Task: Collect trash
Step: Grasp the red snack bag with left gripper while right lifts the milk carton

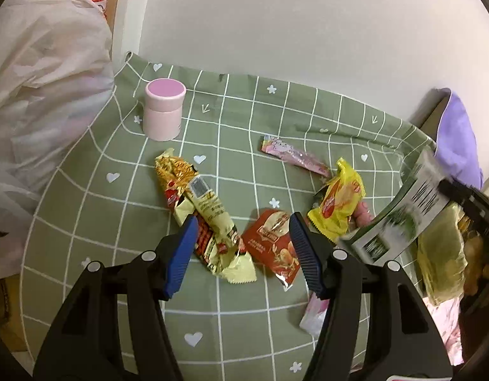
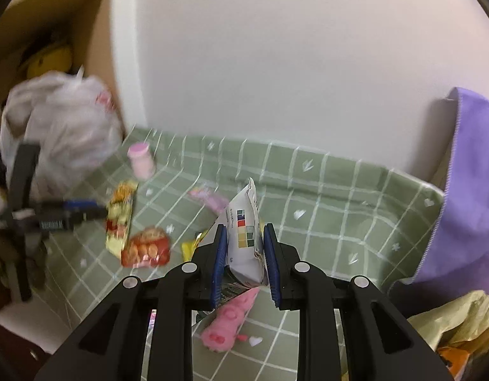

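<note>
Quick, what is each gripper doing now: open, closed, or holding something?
Left gripper: open, holding nothing, above the wrappers.
Right gripper: closed on a white packet.

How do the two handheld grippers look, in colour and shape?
Both look alike. The left gripper and right gripper have glossy black plastic linkage arms with triangular cut-outs and round silver pivot pins. Each finger carries a blue ribbed pad. No cables or sleeves are visible.

we see a green tablecloth (image 1: 244, 317) with white grid, hearts and flowers, a pink jar (image 1: 164, 109), a yellow wrapper (image 1: 336, 204), a red wrapper (image 1: 273, 244), blue gripper pads (image 1: 180, 257).
</note>
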A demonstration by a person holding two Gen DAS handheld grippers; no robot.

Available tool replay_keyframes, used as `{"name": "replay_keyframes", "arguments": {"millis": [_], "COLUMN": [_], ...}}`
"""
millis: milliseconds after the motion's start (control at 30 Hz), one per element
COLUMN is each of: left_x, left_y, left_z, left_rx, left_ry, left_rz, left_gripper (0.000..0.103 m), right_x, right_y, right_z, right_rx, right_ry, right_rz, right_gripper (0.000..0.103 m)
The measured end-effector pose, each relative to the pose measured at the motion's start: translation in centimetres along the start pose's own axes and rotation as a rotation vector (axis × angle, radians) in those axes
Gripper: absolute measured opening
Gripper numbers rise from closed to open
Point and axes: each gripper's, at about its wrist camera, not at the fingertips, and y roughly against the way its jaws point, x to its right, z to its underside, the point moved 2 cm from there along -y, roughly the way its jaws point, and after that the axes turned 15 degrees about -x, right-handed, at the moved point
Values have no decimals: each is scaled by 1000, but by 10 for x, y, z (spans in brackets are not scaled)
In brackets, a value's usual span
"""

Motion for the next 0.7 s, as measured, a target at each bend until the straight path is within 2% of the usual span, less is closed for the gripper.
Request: {"name": "replay_keyframes", "arguments": {"millis": [67,167,333,500,600,700], "left_x": [0,0,7,21,30,38], "left_y": [3,5,2,-3,-6,-9], "left_z": [4,13,24,29,29,29], "left_rx": [-5,-18,-39,-58,-62,-70], "left_ry": [4,-2,-20,-56,-72,-88], "left_rz": [2,-12,8,34,50,55], "left_gripper": [57,57,57,57,57,57], "right_x": [-8,-13,1,20,36,46], "right_y": [-7,-8,24,63,70,63], "right_z": [6,10,8,10,23,37], "right_rx": [-9,2,69,125,106,72], "right_ry": [-4,-8,-14,-16,-31,-36], "right_rz": [-37,-42,-21,121,227,285], "right_gripper": [23,23,23,22,22,22]}}
